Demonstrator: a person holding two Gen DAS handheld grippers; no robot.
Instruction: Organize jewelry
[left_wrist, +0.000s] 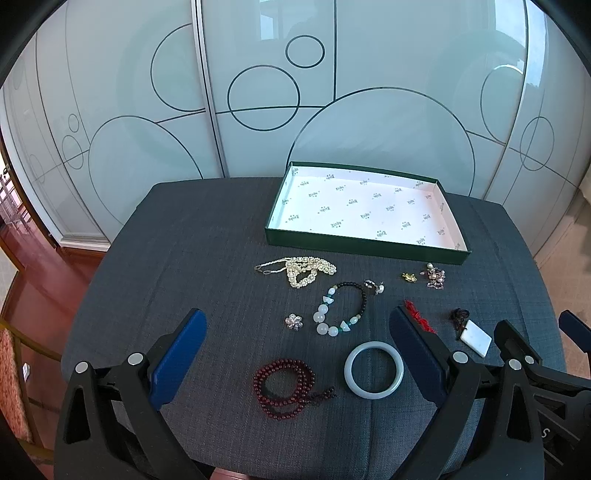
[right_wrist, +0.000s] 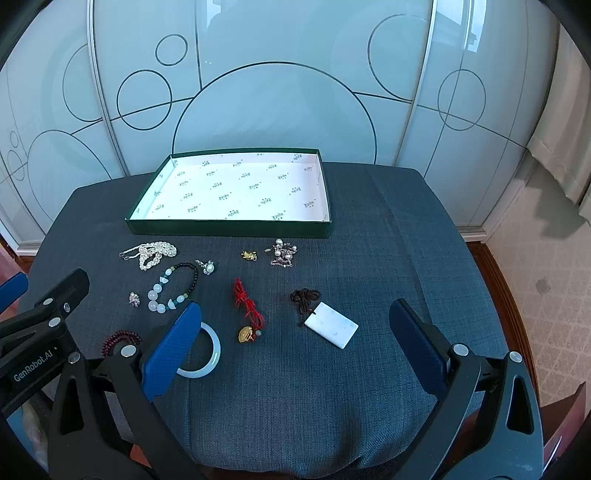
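Observation:
A green box (left_wrist: 365, 248) (right_wrist: 229, 226) with a white patterned lining stands empty at the back of the table. Jewelry lies in front of it: a pearl necklace (left_wrist: 299, 271) (right_wrist: 153, 254), a mixed bead bracelet (left_wrist: 341, 310) (right_wrist: 171, 290), a pale jade bangle (left_wrist: 373, 369) (right_wrist: 214, 350), dark red beads (left_wrist: 284, 386) (right_wrist: 120, 339), a red cord with a gold charm (right_wrist: 248, 314), a white stone pendant (right_wrist: 331, 329) (left_wrist: 478, 341), and small brooches (right_wrist: 282, 254). My left gripper (left_wrist: 299, 350) is open above the near jewelry. My right gripper (right_wrist: 295, 339) is open near the pendant.
The table (left_wrist: 207, 236) has a dark grey cloth and rounded edges. Frosted glass panels (left_wrist: 258, 92) stand behind it. A wooden floor (left_wrist: 40, 280) lies to the left, and a pale carpet (right_wrist: 554, 295) to the right.

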